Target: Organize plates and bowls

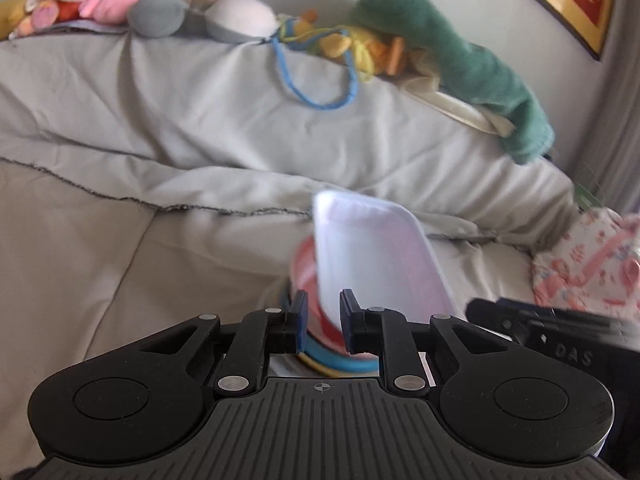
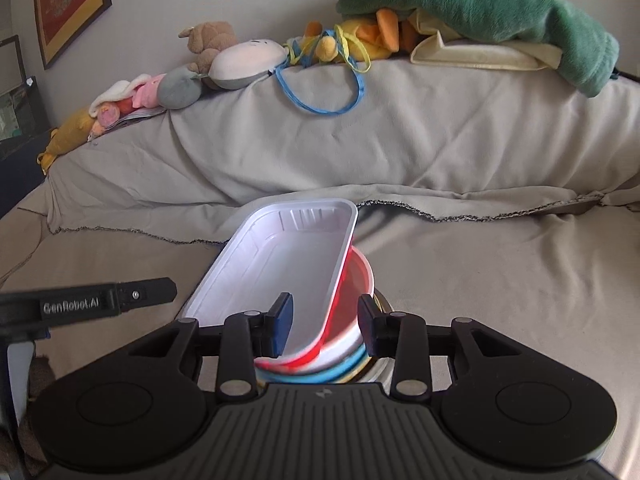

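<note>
Sofa under a grey sheet, with plush toys lined along its back and a green one at the right end. Framed pictures on the wall at left.

On the seat, a stack of bowls: red on top, then white, blue and yellow rims below. White tray, rectangular and empty, tilted steeply with its lower end down in the red bowl and its upper end raised toward the sofa back.

Right gripper released, jaws apart and straddling: one pad inside the tray, the other outside the red bowl's rim, tray wall and bowl rim between them, with clear space beside each pad.

Left gripper narrowed to a slim gap, grasping nothing; tray and red bowl just beyond its tips, blurred. Seen from the right wrist, reaching in from the left, tip near the tray's rim; whether touching, cannot tell.
</note>
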{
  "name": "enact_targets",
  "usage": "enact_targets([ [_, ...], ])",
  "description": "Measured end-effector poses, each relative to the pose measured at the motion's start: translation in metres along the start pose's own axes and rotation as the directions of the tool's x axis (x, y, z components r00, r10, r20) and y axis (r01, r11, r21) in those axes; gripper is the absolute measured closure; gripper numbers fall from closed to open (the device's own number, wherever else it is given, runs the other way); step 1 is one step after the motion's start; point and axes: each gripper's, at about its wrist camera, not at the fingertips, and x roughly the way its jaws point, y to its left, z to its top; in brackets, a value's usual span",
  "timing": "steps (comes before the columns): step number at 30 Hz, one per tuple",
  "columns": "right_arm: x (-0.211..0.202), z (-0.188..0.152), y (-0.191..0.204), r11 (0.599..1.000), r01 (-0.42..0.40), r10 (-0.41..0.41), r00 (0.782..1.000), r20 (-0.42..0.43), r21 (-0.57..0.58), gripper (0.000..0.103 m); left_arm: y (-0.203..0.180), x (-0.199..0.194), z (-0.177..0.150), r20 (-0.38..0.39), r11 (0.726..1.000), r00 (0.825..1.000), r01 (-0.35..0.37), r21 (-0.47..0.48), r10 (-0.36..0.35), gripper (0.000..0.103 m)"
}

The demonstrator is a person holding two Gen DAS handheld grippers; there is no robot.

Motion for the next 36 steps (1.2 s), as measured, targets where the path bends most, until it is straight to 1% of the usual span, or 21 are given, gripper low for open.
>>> enact_targets([
  [1,-0.009,-0.009,0.003,1.0,0.01,-0.01,1.0,0.0,-0.009,0.055,-0.007,-0.009,-0.01,0.008,1.0,1.0,0.004,0.023,-0.004,0.085],
  [2,-0.017,-0.018,0.006,1.0,0.014,-0.014,1.0,-0.002,-0.015,0.047,-0.015,-0.018,-0.022,0.016,0.999,1.0,-0.007,0.051,0.007,0.086],
  [3,-0.025,-0.028,0.008,1.0,0.018,-0.019,1.0,-0.009,-0.015,0.042,-0.022,-0.026,-0.035,0.024,0.996,0.999,-0.028,0.084,0.026,0.086],
  [5,-0.037,-0.053,0.011,0.999,0.037,-0.036,0.998,-0.054,0.006,0.038,-0.037,-0.043,-0.062,0.024,0.988,0.998,-0.067,0.138,0.064,0.086],
  [8,-0.055,-0.088,0.012,0.998,0.047,-0.042,0.991,-0.127,0.041,0.038,-0.049,-0.068,-0.092,0.012,0.986,0.997,-0.077,0.15,0.076,0.086],
  [10,-0.068,-0.103,0.013,0.997,0.054,-0.045,0.989,-0.14,0.059,0.038,-0.058,-0.083,-0.102,0.037,0.982,0.996,-0.081,0.17,0.076,0.086],
  [11,-0.076,-0.107,0.013,0.996,0.062,-0.053,0.99,-0.13,0.065,0.038,-0.063,-0.091,-0.105,0.059,0.978,0.995,-0.093,0.185,0.083,0.086],
  [13,-0.089,-0.109,0.014,0.995,0.076,-0.07,0.993,-0.095,0.061,0.035,-0.072,-0.1,-0.108,0.106,0.966,0.988,-0.132,0.221,0.111,0.086],
  [14,-0.095,-0.108,0.014,0.996,0.077,-0.073,0.994,-0.077,0.055,0.032,-0.075,-0.101,-0.108,0.113,0.963,0.986,-0.142,0.229,0.119,0.086],
  [15,-0.1,-0.106,0.014,0.996,0.071,-0.068,0.996,-0.064,0.053,0.028,-0.076,-0.1,-0.107,0.103,0.965,0.989,-0.131,0.229,0.11,0.086],
  [17,-0.104,-0.104,0.015,0.997,0.044,-0.041,0.998,-0.055,0.06,0.027,-0.076,-0.096,-0.105,0.058,0.974,0.996,-0.078,0.214,0.067,0.086],
  [19,-0.102,-0.105,0.017,0.998,0.028,-0.025,0.998,-0.064,0.053,0.027,-0.078,-0.093,-0.107,0.036,0.975,0.997,-0.068,0.214,0.061,0.086],
  [23,-0.096,-0.105,0.017,0.998,0.041,-0.037,0.995,-0.093,0.047,0.027,-0.078,-0.093,-0.108,0.036,0.973,0.997,-0.076,0.217,0.07,0.086],
  [36,-0.091,-0.105,0.016,0.997,0.046,-0.039,0.992,-0.117,0.058,0.026,-0.077,-0.091,-0.11,0.006,0.974,0.997,-0.074,0.212,0.074,0.086],
])
